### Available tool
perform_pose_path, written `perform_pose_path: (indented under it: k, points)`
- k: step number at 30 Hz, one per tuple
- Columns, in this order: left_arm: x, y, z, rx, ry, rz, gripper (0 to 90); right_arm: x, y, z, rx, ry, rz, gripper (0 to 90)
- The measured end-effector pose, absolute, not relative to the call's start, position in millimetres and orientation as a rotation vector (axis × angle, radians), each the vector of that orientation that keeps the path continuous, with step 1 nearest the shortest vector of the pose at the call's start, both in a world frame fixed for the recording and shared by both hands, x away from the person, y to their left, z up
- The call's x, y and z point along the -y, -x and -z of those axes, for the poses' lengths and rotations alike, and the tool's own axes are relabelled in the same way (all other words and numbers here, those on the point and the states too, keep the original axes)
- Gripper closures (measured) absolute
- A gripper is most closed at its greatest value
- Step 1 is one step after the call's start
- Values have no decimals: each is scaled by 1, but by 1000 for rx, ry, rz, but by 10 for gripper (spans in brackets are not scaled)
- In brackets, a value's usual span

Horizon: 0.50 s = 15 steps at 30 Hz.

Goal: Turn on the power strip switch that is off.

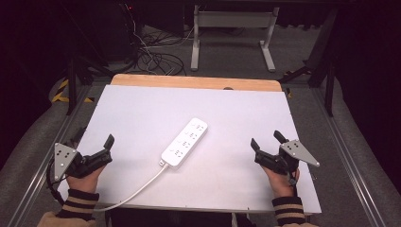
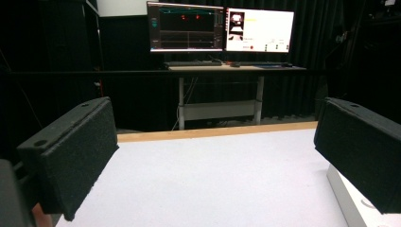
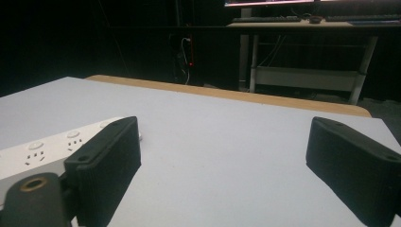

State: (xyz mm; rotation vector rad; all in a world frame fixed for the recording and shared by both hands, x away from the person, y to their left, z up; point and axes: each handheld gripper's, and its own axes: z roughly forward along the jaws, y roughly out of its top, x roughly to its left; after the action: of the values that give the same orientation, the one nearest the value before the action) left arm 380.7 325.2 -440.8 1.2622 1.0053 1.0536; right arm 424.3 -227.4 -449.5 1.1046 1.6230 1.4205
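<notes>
Starting position, by the look of it: both grippers rest at the near corners of the table [image 1: 142, 101], jaws spread wide, nothing held. Left gripper [image 1: 94, 144] sits near the left edge, right gripper [image 1: 267, 141] near the right edge. Strip [image 1: 185, 141] lies diagonally mid-table, between them and apart from both; its cord [image 1: 137, 191] trails off the near edge.

Doing it well, my read:
- Close in from both sides; the strip's a long light body and will likely pivot if pushed from one end.
- Grip across the narrow width, jaws square to the long sides.
- Mind the cord: it may drag or tug the near end round on a lift.

Hard to make out:
- Strip's far side wall, and any switch, not resolvable from the high view.
- Left gripper view catches just a white corner [image 2: 352, 203] of the strip past the right-hand jaw.
- Right gripper view has its near part [image 3: 45, 149], partly behind the left-hand jaw.
- Cord's end is cut off.
</notes>
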Motion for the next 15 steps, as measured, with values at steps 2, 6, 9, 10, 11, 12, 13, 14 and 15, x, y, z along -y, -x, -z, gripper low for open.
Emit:
perform_pose_path:
  k: [2, 6, 9, 10, 11, 12, 13, 14, 15]
  points:
    - [-325, -381, 441, -1004, -1265, -1057, 10, 228, -423, 448, -1625, -1094, -1420, 114]
    - [-324, -382, 441, -999, -1267, -1051, 10, 229, -420, 446, -1625, -1088, -1435, 114]
    - [-324, -382, 440, -1002, -1260, -1048, 10, 228, -419, 445, -1631, -1085, -1430, 114]
    - [-325, -382, 440, -1002, -1261, -1048, 10, 228, -419, 445, -1634, -1083, -1428, 114]
    - [-325, -383, 440, -1004, -1260, -1046, 10, 228, -418, 445, -1637, -1081, -1423, 114]
    - [-324, -383, 440, -1004, -1260, -1044, 10, 228, -418, 445, -1639, -1078, -1422, 114]
    - [-324, -383, 440, -1002, -1262, -1046, 10, 228, -417, 444, -1638, -1080, -1426, 114]
    - [-324, -383, 440, -1000, -1265, -1050, 10, 228, -416, 444, -1637, -1075, -1428, 115]
    - [-324, -383, 440, -1000, -1264, -1048, 10, 228, -416, 444, -1638, -1072, -1427, 117]
